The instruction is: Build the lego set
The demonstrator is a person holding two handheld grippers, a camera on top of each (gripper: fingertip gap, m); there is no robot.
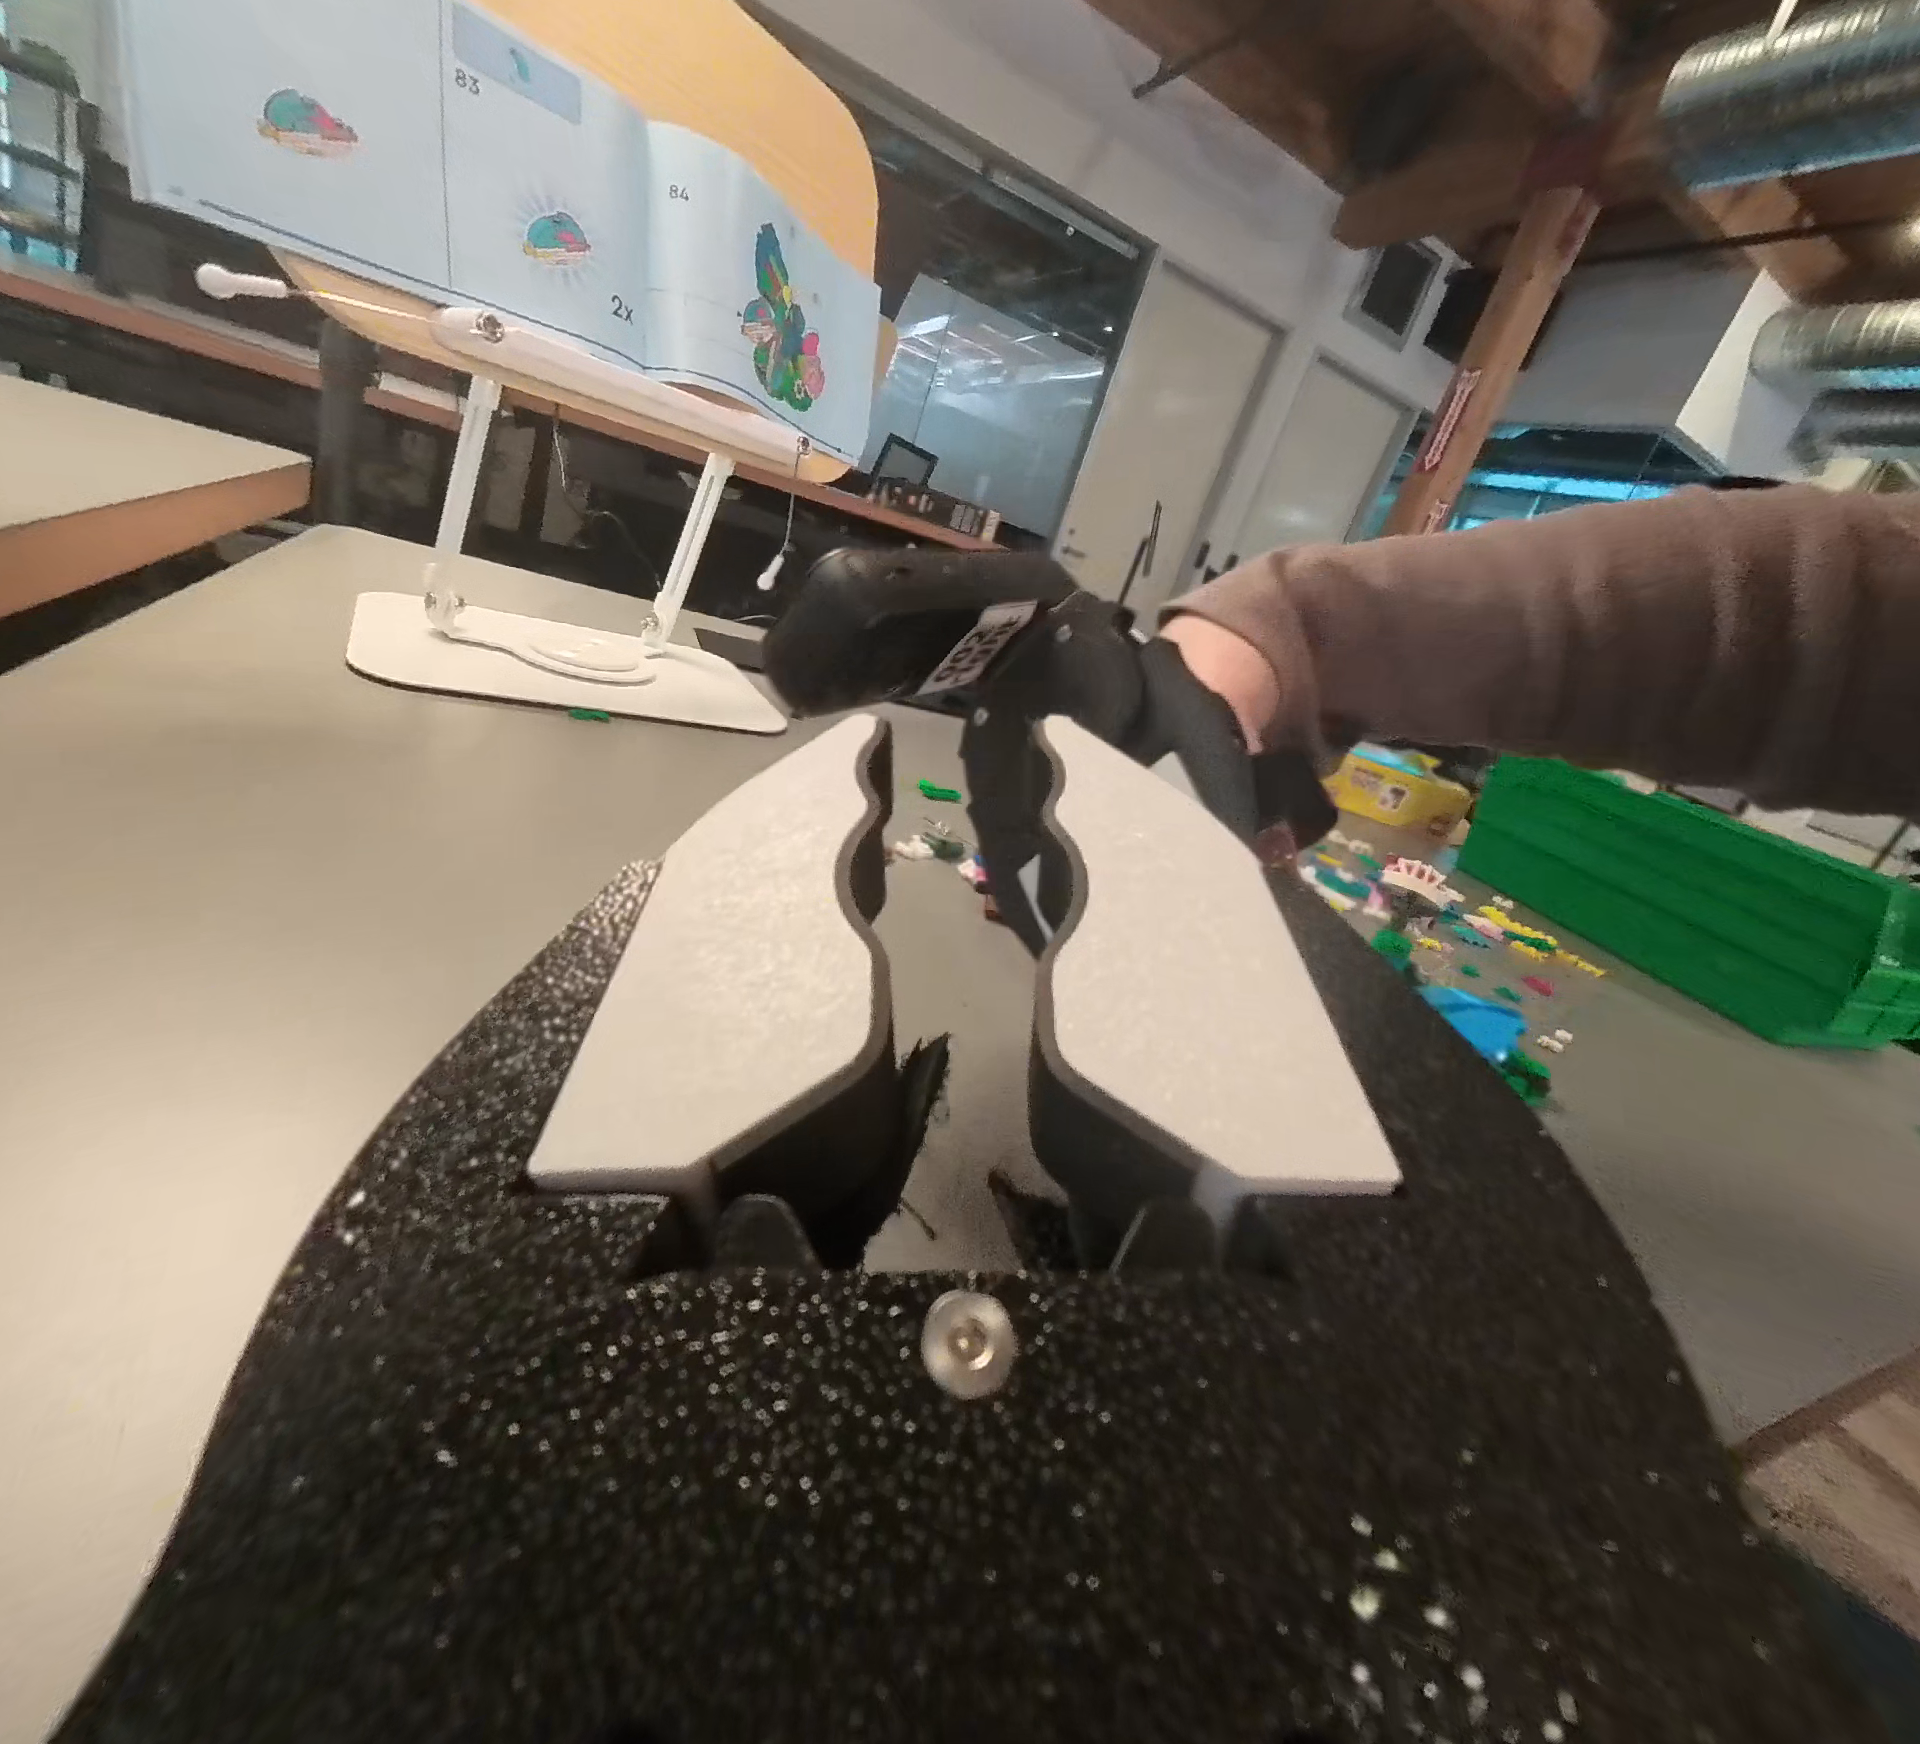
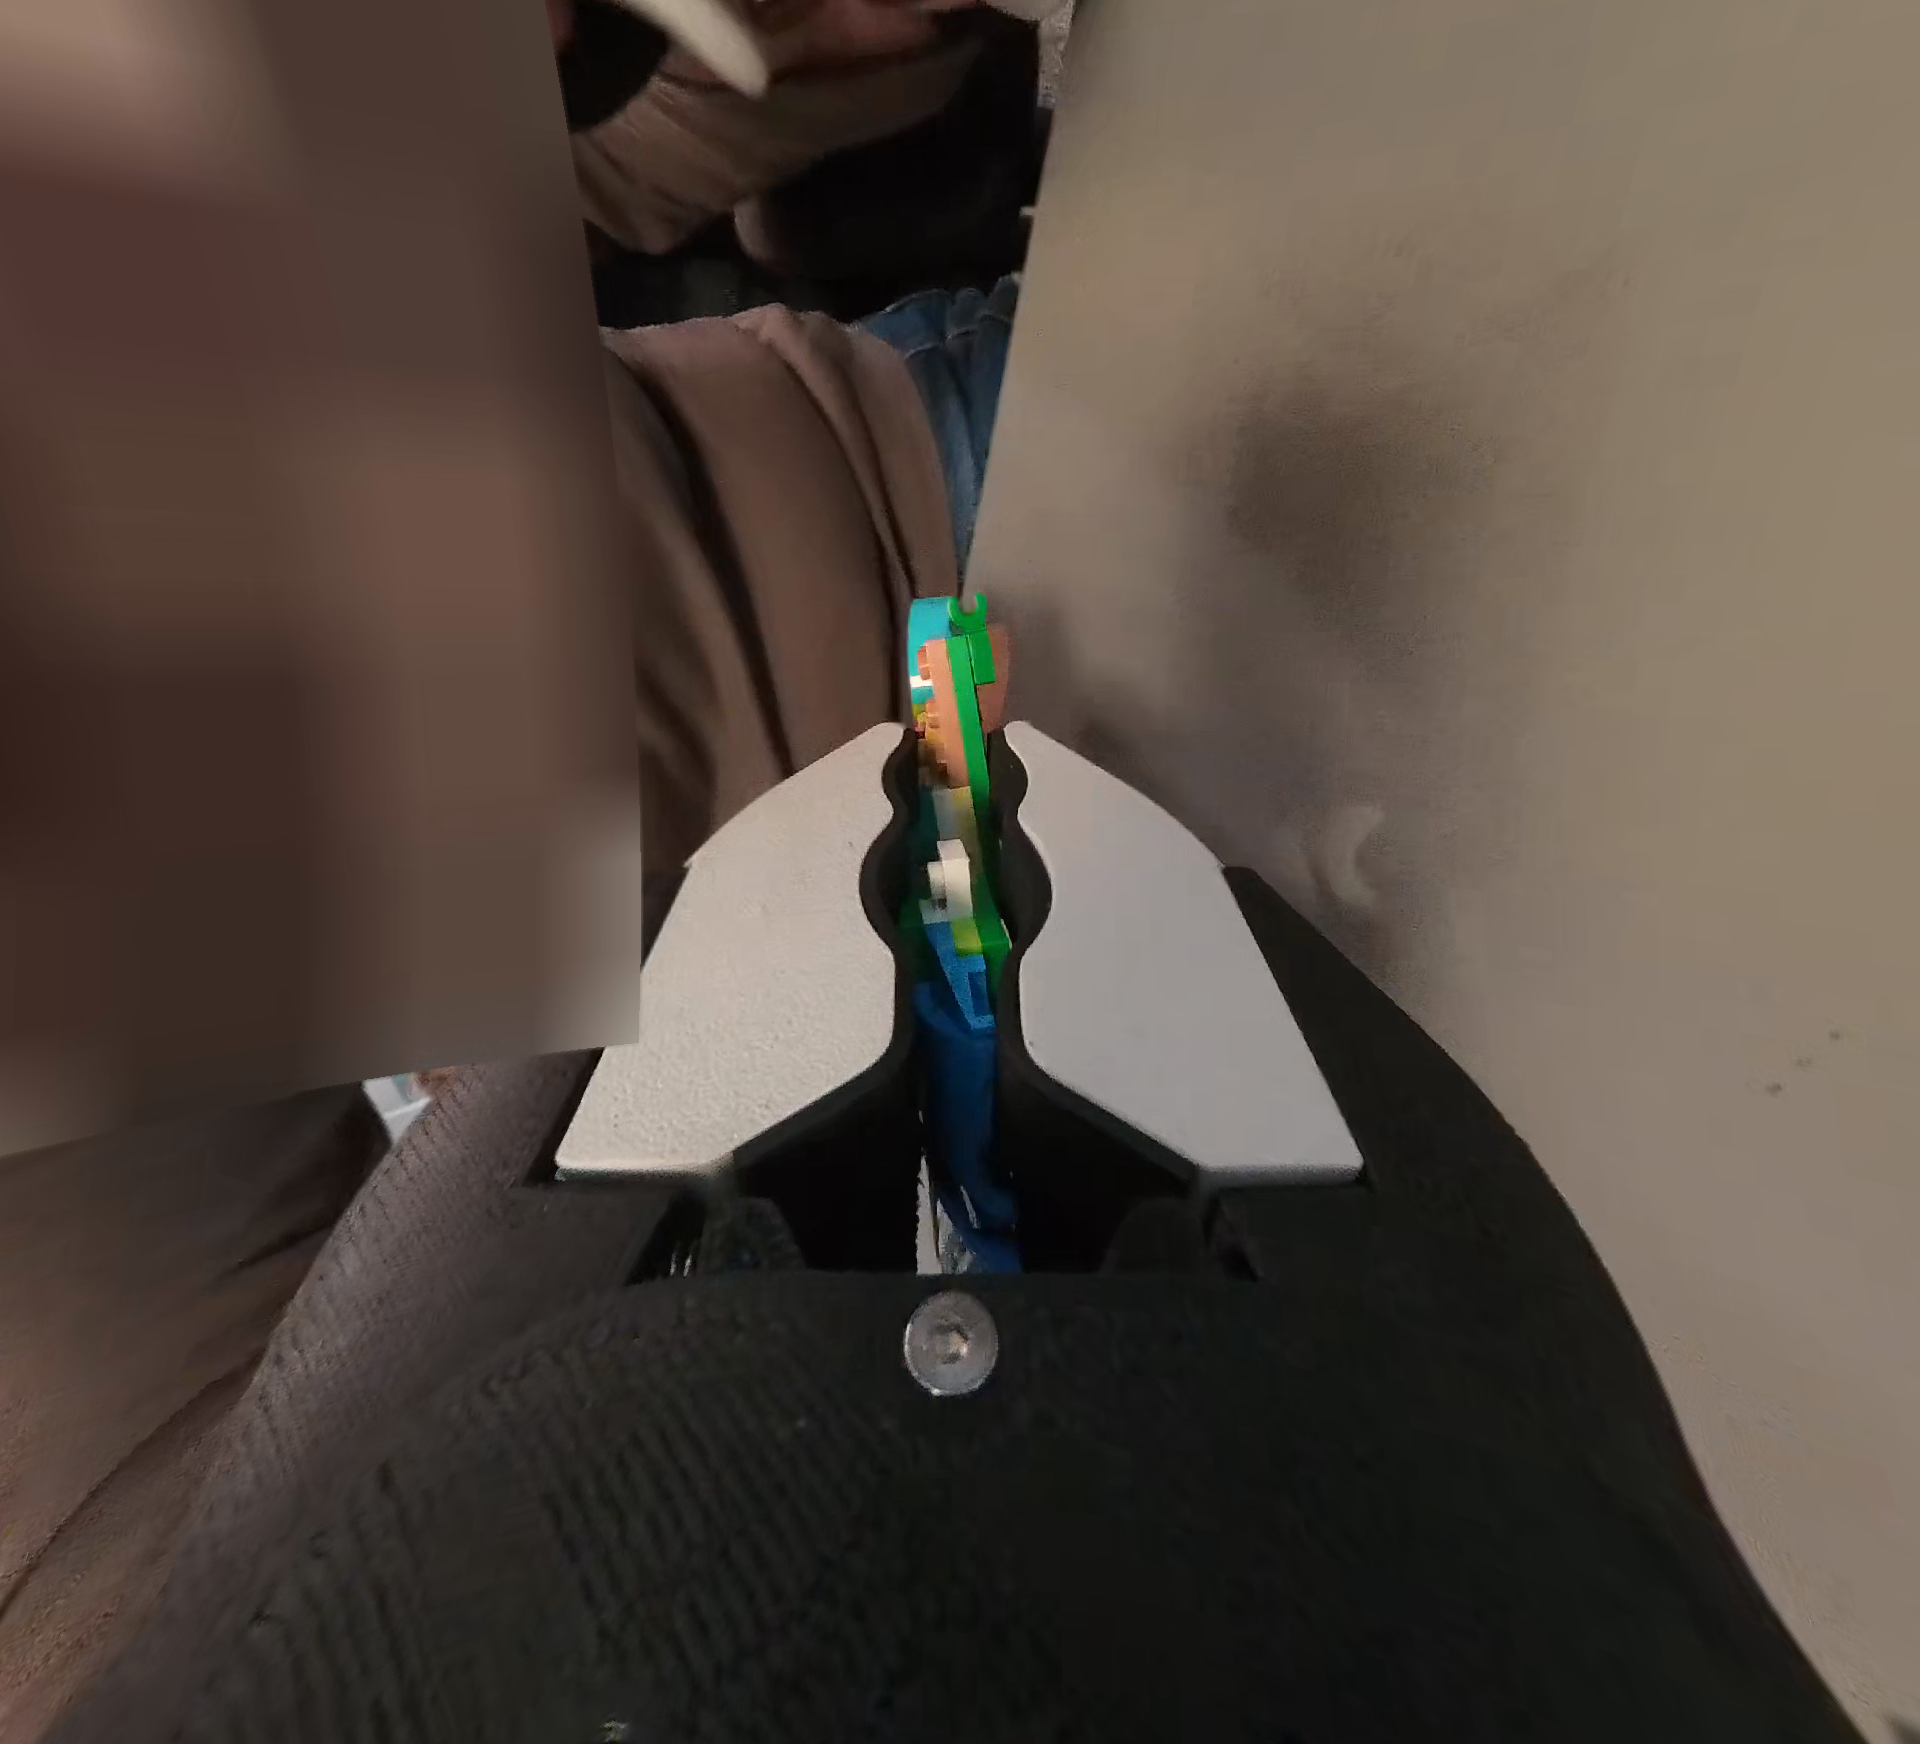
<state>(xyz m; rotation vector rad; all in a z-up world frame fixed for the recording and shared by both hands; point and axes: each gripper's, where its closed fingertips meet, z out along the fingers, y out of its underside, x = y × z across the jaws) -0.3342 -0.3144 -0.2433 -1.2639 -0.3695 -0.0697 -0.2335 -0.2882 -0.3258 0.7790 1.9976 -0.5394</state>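
Observation:
My right gripper [image 2: 951, 738] is shut on a thin lego assembly [image 2: 961, 915] of green, blue, teal and brown pieces. I see the assembly edge-on, and it sticks out past the fingertips next to the grey table surface [image 2: 1455, 344]. My left gripper [image 1: 966, 759] is open and empty, held low over the table [image 1: 312, 863]. In the left wrist view the right gripper [image 1: 1023, 905] is just ahead, held by a hand in a brown sleeve, with its fingers pointing down at the table. The open instruction booklet [image 1: 520, 188] stands on a white holder [image 1: 561, 655].
Several loose lego pieces [image 1: 1455, 925] lie scattered on the table to the right, with a blue piece [image 1: 1475, 1019] nearer. A green bin [image 1: 1714, 905] and a yellow box [image 1: 1392, 785] stand behind them. A small green piece [image 1: 587, 715] lies by the holder's base. The person's body fills the left of the right wrist view. The tips of one gripper are about 12 centimeters away from the tips of the other.

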